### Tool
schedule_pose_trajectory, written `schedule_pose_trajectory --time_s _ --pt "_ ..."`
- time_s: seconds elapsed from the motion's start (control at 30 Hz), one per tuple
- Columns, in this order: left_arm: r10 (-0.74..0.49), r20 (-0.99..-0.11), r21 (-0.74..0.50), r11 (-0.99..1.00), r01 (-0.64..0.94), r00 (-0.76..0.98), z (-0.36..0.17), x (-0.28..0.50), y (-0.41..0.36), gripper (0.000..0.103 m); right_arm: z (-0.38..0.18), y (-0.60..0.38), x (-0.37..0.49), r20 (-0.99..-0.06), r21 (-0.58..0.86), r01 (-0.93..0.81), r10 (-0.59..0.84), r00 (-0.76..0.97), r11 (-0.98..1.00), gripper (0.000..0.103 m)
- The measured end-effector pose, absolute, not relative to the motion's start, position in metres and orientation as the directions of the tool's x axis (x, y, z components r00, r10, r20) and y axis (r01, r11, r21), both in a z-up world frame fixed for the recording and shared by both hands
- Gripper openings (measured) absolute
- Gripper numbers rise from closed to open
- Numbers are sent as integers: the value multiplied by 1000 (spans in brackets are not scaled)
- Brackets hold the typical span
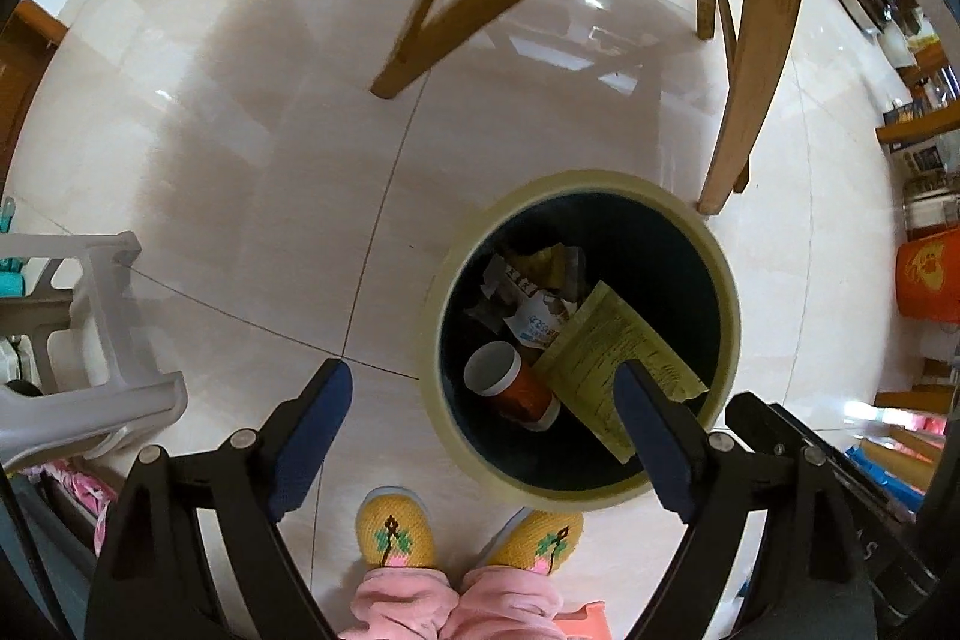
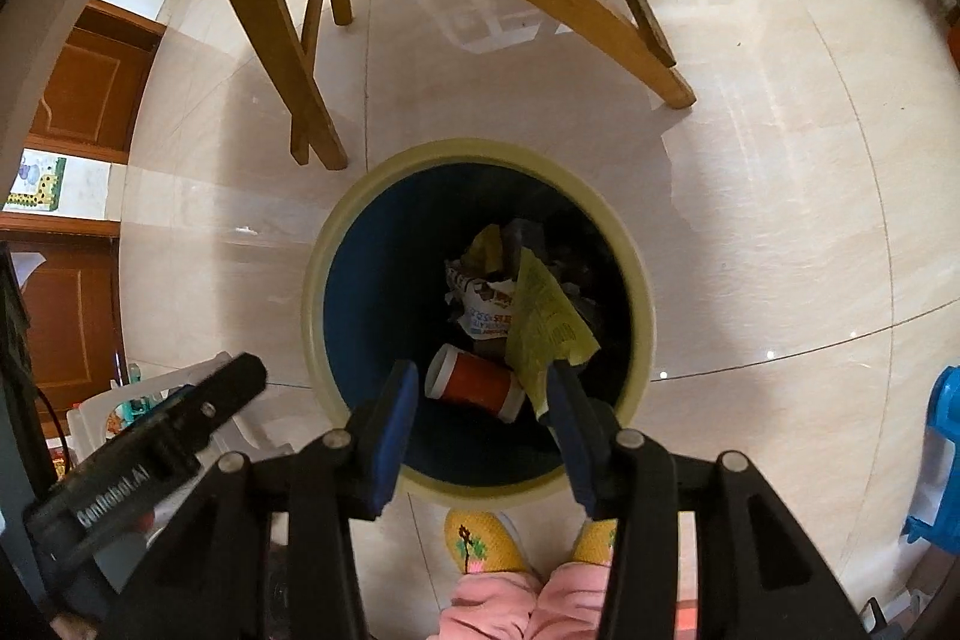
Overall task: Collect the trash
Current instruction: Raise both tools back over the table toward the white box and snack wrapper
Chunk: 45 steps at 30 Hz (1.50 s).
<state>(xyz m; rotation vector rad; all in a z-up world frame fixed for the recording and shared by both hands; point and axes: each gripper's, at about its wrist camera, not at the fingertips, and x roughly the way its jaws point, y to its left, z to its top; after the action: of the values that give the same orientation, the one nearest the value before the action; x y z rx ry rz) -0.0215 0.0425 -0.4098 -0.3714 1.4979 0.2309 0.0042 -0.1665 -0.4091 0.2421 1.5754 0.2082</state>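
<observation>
A round bin with a pale yellow rim [image 1: 576, 181] [image 2: 480, 148] and dark blue inside stands on the tiled floor. In it lie an orange cup with a white lid [image 1: 525, 394] [image 2: 480, 382], a yellow-green paper packet [image 1: 606, 358] [image 2: 546, 322] and a crumpled white wrapper [image 1: 537, 313] [image 2: 486, 310]. My left gripper [image 1: 483, 388] hangs open over the bin's near left rim, nothing between its fingers. My right gripper [image 2: 480, 379] is open above the bin's near side. The packet's lower edge is close to its right fingertip [image 2: 558, 382], with no pad pressing on it.
Wooden chair legs [image 1: 750, 40] [image 2: 288, 58] stand just beyond the bin. A white plastic stool [image 1: 102, 340] is at the left, a blue one [image 2: 942, 460] at the right. A person's yellow slippers [image 1: 396, 526] and pink trousers are below the bin. Shelves [image 1: 918, 130] line the right.
</observation>
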Motion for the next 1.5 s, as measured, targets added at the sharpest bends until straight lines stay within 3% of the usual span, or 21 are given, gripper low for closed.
schedule_pose_trajectory --time_s 0.33,0.67,0.97,1.23,1.5 --pt "-50 -995 -77 944 -320 91 -308 -47 53 88 -319 -168 -16 -954 299 0 299 32 954 45" --pt "-34 -981 -82 965 -251 191 -138 -66 70 87 -153 -151 -45 -936 318 -115 330 119 941 45" --pt "-133 -930 -204 962 -180 344 -2 -68 89 87 -8 -140 -52 -887 335 -159 368 279 929 45" --pt "-184 -861 -244 968 -67 474 76 -58 88 87 75 -151 -40 -821 315 -134 341 458 939 45" --pt "-236 -804 -265 964 27 546 120 -25 68 87 116 -160 -32 -779 274 -105 285 558 956 45"
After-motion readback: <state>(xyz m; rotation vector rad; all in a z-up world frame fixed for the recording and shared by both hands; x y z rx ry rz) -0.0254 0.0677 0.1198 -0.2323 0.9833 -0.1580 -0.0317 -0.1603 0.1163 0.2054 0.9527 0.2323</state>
